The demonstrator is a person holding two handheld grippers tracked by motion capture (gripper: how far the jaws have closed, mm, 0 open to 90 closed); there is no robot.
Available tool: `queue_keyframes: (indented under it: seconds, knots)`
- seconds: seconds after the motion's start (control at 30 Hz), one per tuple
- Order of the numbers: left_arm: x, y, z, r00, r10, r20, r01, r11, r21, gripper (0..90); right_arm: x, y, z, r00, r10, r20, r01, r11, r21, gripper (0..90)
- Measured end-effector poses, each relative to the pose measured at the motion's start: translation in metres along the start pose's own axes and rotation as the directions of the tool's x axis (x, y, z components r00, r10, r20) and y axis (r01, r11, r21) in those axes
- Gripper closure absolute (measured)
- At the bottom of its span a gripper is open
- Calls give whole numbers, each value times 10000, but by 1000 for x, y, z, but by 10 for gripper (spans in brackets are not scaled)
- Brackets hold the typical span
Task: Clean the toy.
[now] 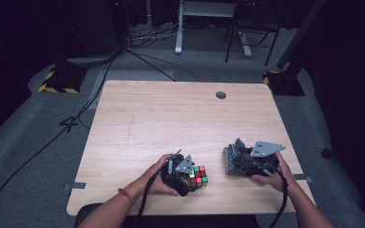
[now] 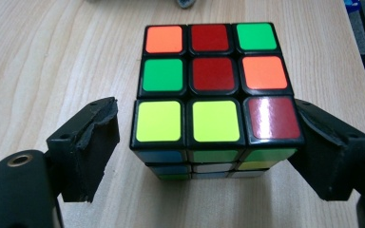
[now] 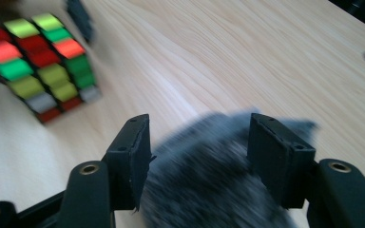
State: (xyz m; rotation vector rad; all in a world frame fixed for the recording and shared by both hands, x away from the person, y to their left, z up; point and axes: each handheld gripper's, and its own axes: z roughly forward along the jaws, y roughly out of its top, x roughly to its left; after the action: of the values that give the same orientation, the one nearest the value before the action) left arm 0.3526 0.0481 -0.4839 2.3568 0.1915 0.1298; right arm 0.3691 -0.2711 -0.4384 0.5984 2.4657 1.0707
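The left tool (image 2: pixel 209 142) sits open around the puzzle cube (image 2: pixel 214 90) on the desk (image 1: pixel 171 114), not yet gripping; the right tool (image 3: pixel 197 156) straddles a grey fuzzy cloth (image 3: pixel 204 180), grip unclear

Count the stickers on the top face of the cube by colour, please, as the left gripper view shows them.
Top face of the puzzle cube, which stands on the table:
Red: 3
Orange: 2
Green: 2
Yellow: 2
Total: 9
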Motion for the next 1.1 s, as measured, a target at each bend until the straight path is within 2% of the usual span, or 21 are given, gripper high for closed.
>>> queue_keyframes:
  seconds: [0.13, 0.2, 0.23, 0.43, 0.57, 0.7, 0.77, 0.9, 0.97, 1.0, 1.03, 1.07, 1.1]
  knots:
    - [-1, -1, 2, 9998, -128, -167, 129, 9999, 34, 168, -14, -13, 4, 9991, 426, -53, -423, 9981, 440, 406]
    - [-1, -2, 3, 9999, -88, -147, 90, 9999, 141, 168, -19, -20, 10, 9991, 414, 24, -414, 9952, 884, 411]
    - [-1, -3, 3, 9999, -92, -130, 94, 9998, 155, 168, -22, -26, 17, 9985, 543, -113, -525, 9911, 1227, 419]
    - [0, -5, 6, 9998, -197, -78, 199, 9996, 224, 158, -22, -34, 30, 9978, 574, -319, -509, 9829, 1772, 429]
    - [0, -4, 8, 9994, -321, -154, 323, 9993, 171, 158, -25, -39, 35, 9924, 1087, -584, -981, 9820, 1616, 433]
    - [-1, -4, 12, 9994, -265, -238, 273, 9990, 341, 160, -26, -41, 36, 9893, 1254, -749, -1124, 9810, 1578, 469]
    - [-2, -4, 14, 9994, -266, -237, 275, 9988, 396, 162, -26, -41, 35, 9888, 1251, -817, -1111, 9812, 1578, 524]
    - [0, -5, 16, 9991, -330, -248, 343, 9981, 505, 165, -23, -39, 36, 9887, 1130, -982, -978, 9842, 1473, 688]
    - [0, -5, 16, 9991, -368, -189, 377, 9980, 502, 167, -21, -38, 36, 9899, 1094, -903, -953, 9843, 1483, 706]
    - [0, -5, 16, 9994, -336, -92, 340, 9983, 474, 176, -20, -38, 36, 9903, 1065, -893, -926, 9848, 1469, 722]
    - [0, -5, 15, 9995, -301, 20, 300, 9985, 452, 258, -19, -36, 36, 9912, 1000, -864, -866, 9853, 1474, 746]
    - [0, -5, 15, 9997, -259, 55, 256, 9986, 457, 258, -19, -36, 36, 9912, 1000, -864, -866, 9853, 1474, 746]
    - [0, -4, 14, 9997, -233, -13, 233, 9988, 441, 308, -19, -35, 36, 9916, 974, -851, -840, 9854, 1481, 753]
